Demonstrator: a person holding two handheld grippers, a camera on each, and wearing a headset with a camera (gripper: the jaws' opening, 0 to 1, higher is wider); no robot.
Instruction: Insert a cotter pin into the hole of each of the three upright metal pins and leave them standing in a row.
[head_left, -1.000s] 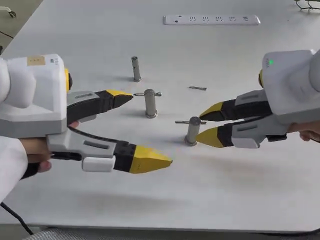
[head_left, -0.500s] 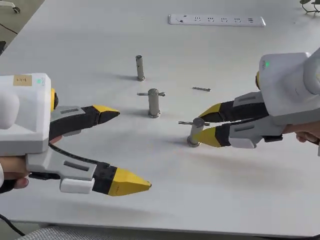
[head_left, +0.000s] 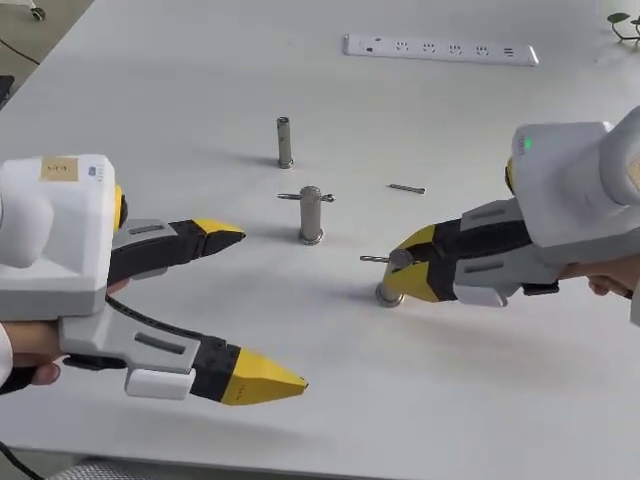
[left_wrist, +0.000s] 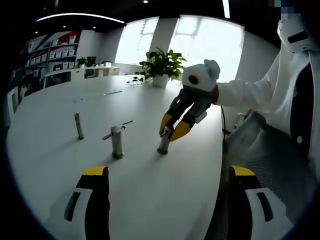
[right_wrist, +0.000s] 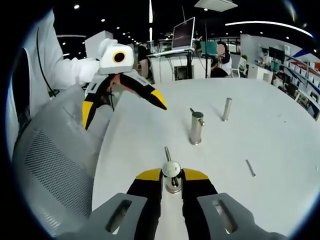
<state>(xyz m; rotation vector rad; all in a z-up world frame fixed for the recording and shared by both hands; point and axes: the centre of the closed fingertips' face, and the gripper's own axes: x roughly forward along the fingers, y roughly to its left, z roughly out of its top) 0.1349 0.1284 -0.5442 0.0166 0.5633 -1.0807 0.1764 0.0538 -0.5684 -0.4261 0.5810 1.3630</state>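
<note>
Near pin (right_wrist: 171, 171), cottered, clamped in my right claw (head_left: 397, 273); middle pin (head_left: 311, 215) cottered; far pin (head_left: 285, 142) bare; one cotter pin (head_left: 407, 188) loose; my left claw (head_left: 274, 307) wide.

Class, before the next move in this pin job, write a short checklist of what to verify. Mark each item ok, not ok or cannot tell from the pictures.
1. Right gripper gripping the nearest pin: ok, jaws closed on its shaft.
2. Nearest pin's cotter pin seated: ok, it sticks out sideways near the top.
3. Middle pin fitted: ok, a cotter pin crosses its top.
4. Far pin fitted: not ok, no cotter pin through it.
5. Loose cotter pin available: ok, lying free on the table.
6. Left gripper free: ok, open, holding nothing.
</note>
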